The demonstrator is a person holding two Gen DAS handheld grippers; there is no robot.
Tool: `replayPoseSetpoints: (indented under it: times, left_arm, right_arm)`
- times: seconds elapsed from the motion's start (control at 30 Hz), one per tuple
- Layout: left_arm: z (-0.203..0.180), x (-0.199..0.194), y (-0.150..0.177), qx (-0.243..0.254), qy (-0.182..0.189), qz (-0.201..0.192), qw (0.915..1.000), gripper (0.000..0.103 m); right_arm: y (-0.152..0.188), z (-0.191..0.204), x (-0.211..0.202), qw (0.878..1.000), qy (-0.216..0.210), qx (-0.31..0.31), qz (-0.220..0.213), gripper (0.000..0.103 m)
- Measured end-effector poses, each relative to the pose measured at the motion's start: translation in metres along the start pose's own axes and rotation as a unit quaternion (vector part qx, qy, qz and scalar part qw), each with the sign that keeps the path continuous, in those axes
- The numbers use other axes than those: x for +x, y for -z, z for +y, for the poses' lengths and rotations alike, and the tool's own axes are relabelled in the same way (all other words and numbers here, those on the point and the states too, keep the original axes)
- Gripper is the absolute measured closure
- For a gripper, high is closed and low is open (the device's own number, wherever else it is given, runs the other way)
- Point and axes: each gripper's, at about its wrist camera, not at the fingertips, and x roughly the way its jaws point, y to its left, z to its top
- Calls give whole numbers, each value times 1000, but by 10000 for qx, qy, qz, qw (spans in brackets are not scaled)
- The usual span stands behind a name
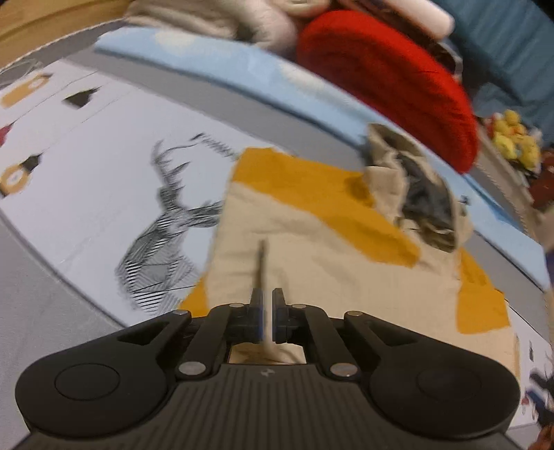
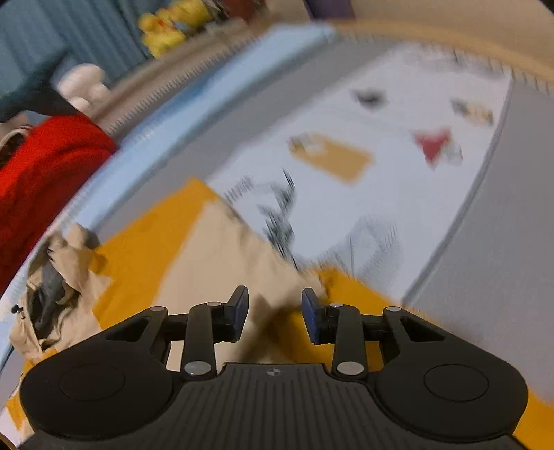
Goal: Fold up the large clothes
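Left claw [image 1: 266, 304] pinches beige jacket [image 1: 311, 242]; right claw [image 2: 275, 311] spread.

Black ribbed grippers [image 1: 266, 304] — seemingly blue-padded, silver-pinned.

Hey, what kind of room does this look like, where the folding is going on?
Probably a bedroom or a child's room. The beige and yellow garment lies on a bed sheet printed with a deer, more clothes are piled behind, including a red sweater, and yellow plush toys sit on a shelf.

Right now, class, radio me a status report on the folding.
Left hand-held gripper shut on beige-and-yellow garment. Right hand-held gripper open over it. Red pile beside.
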Motion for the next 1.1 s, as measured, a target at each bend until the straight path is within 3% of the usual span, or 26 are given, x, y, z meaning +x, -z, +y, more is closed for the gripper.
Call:
replayPoseSetpoints:
  times: [0.1, 0.17, 0.23, 0.3, 0.4, 0.53, 0.73, 0.83, 0.93, 1.1]
  left_arm:
    - [-9, 7, 5, 71, 346, 258, 9990, 90]
    - [-12, 16, 10, 41, 370, 517, 9980, 89]
    - [-10, 28, 15, 45, 136, 864, 9962, 88]
    - [-6, 36, 18, 21, -95, 1025, 9947, 88]
    - [-6, 35, 17, 75, -229, 946, 9952, 88]
    - [-9, 30, 15, 173, -234, 805, 9963, 82]
    - [-11, 29, 17, 255, -279, 796, 9961, 81]
    - [-11, 29, 17, 278, -297, 801, 9960, 81]
    - [-11, 30, 17, 284, -304, 809, 9959, 81]
    - [-16, 26, 18, 344, -323, 791, 9957, 76]
  right_arm:
    - [-6, 4, -5, 9978, -623, -104, -202, 66]
    - [-6, 2, 7, 9930, -1166, 39, 198, 58]
    - [0, -5, 29, 9821, -1596, 396, 917, 57]
    - [10, -12, 47, 9817, -1227, 480, 1375, 57]
    - [16, -16, 58, 9834, -702, 286, 1651, 58]
    - [13, -3, 45, 9858, -708, 8, 1520, 57]
    - [9, 25, 27, 9863, -1057, -635, 1091, 55]
    - [13, 17, 37, 9847, -993, -431, 1368, 54]
    - [18, 8, 50, 9837, -616, -324, 1656, 54]
    - [13, 17, 37, 9859, -698, -615, 1394, 54]
